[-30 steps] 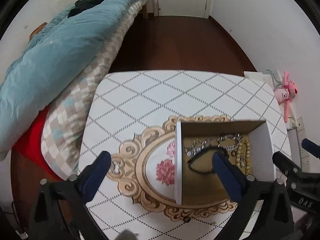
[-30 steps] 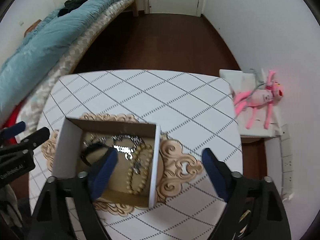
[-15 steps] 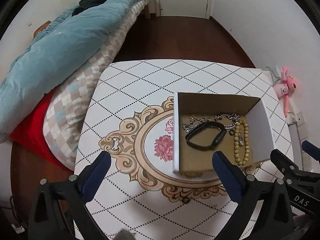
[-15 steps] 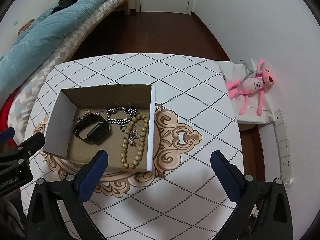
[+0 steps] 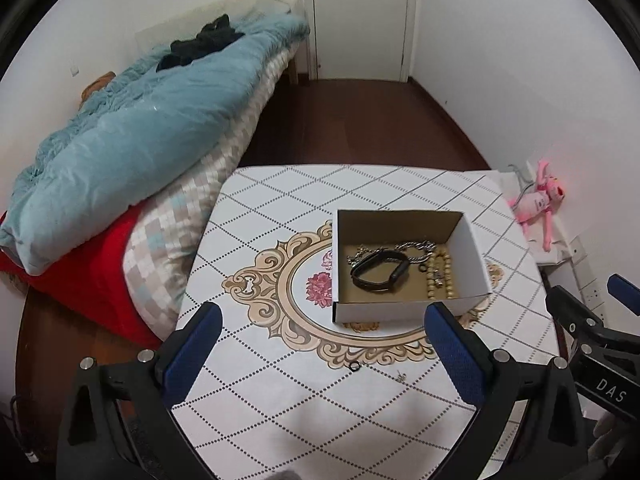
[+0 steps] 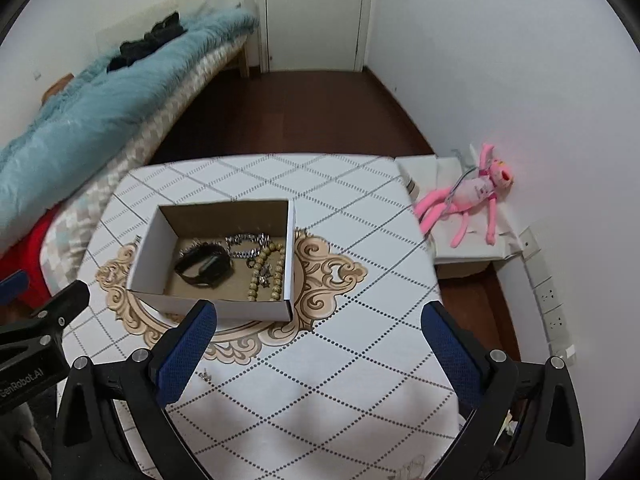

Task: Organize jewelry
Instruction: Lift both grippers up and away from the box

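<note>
White quilted cloth covers the counter (image 5: 280, 208), and on it my cardboard box (image 5: 472, 256) holds the black wristband (image 5: 380, 272), the silver chain (image 5: 416, 246) and the wooden bead bracelet (image 5: 442, 276). Both my left claw (image 5: 324, 344) and right claw (image 6: 320, 340) hang spread wide and empty above the near edge. I judge the risk lies in the small black ring (image 5: 354, 367) and a tiny metal piece (image 5: 401, 377) loose on the cloth: wide pads could flick them off the counter or miss them entirely.
</note>
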